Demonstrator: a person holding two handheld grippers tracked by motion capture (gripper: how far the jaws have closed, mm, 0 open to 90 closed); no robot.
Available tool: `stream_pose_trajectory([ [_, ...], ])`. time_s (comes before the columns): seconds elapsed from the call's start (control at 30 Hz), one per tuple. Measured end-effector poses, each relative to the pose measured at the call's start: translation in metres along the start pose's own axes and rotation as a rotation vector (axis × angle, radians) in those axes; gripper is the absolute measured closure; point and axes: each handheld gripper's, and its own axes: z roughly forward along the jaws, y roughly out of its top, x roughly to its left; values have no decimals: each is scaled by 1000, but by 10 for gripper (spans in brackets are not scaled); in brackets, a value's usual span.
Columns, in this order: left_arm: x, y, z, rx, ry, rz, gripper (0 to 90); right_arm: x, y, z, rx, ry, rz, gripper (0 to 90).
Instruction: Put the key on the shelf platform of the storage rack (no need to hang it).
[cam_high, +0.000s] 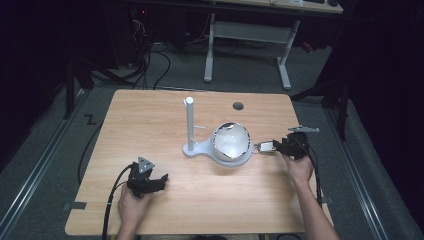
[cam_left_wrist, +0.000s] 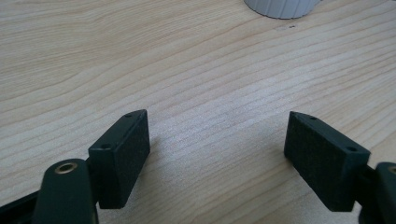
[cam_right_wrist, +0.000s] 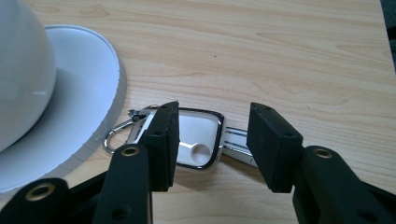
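On the table (cam_high: 150, 120), one key (cam_right_wrist: 201, 142)

White key fob with chrome rim (cam_right_wrist: 198, 140) partly hidden behind the black pad of the right claw (cam_right_wrist: 212, 144); its metal blade cut short by the other pad. White dome (cam_right_wrist: 18, 70) cropped by the frame's left edge. White ribbed base (cam_left_wrist: 281, 7) cropped at the top edge above the left claw (cam_left_wrist: 217, 154). Fob detail too small from above.
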Motion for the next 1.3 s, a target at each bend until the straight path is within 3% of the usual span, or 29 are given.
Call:
stream_pose_trajectory([
  [0.7,0,0,0,0,-2,0,223,-5,-5,22,45,0,36,635],
  [0.87,0,0,0,-1,-1,0,224,-7,-6,23,45,27,40,697],
  [1.03,0,0,0,-1,-1,0,224,-7,-7,24,48,31,32,735],
  [1.3,0,0,0,-1,-2,-1,223,-5,-11,29,59,-3,0,830],
])
